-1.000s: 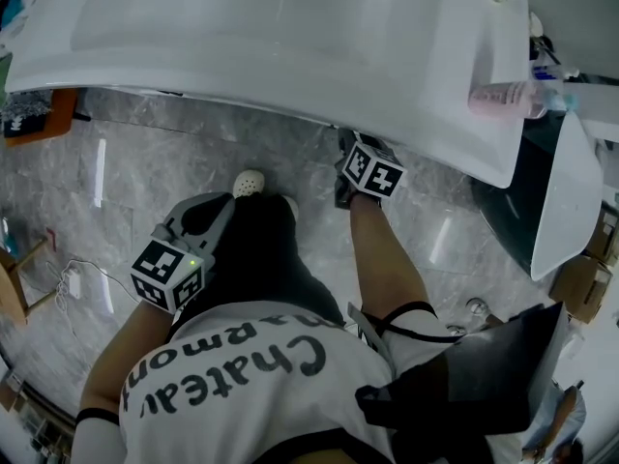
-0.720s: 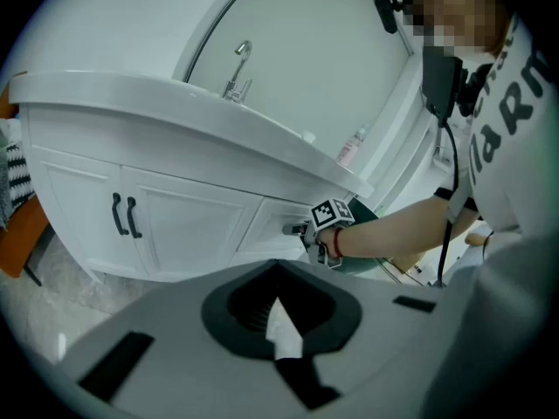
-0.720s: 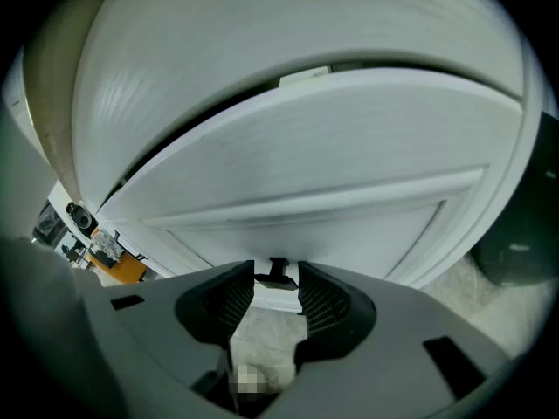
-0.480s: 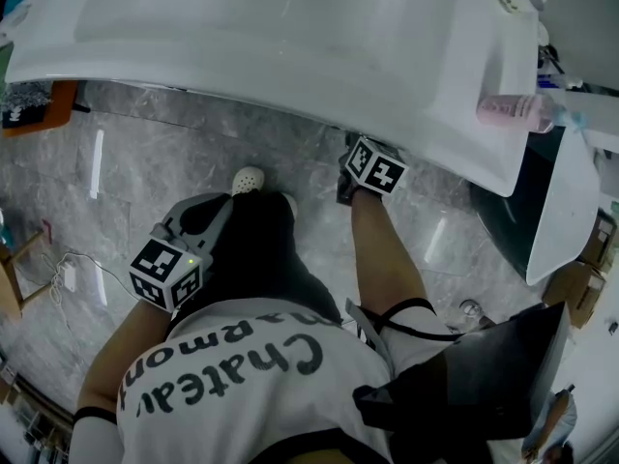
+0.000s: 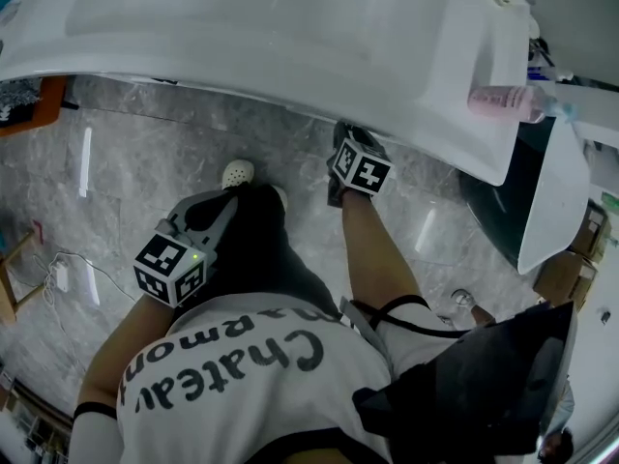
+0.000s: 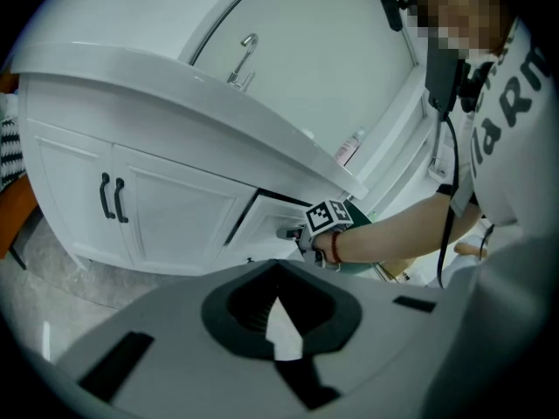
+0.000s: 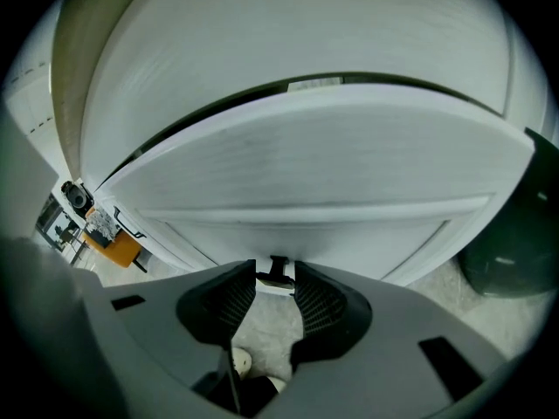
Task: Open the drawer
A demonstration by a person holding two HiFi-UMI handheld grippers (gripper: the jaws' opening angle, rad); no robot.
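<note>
The white drawer front (image 7: 332, 173) sits under the vanity counter (image 5: 290, 56), with a dark gap along its top and left side (image 6: 266, 221). Its small handle (image 7: 275, 284) lies between my right gripper's (image 7: 275, 278) fingertips and spans the gap from pad to pad. These jaws have just been closing on it. In the head view the right gripper (image 5: 344, 143) reaches under the counter edge, its tips hidden. My left gripper (image 5: 224, 206) hangs back beside the person's dark trouser leg, pads together and empty (image 6: 278, 317).
Left of the drawer are two white cabinet doors (image 6: 166, 216) with dark bar handles (image 6: 112, 199). A dark bin (image 5: 493, 211) with a white lid stands on the right. A pink bottle (image 5: 503, 97) lies on the counter's right end. A cable (image 5: 68, 269) runs over the marble floor.
The right gripper has stayed at the counter's underside, shifting only slightly left in the picture along with the camera. The left gripper has not moved.
</note>
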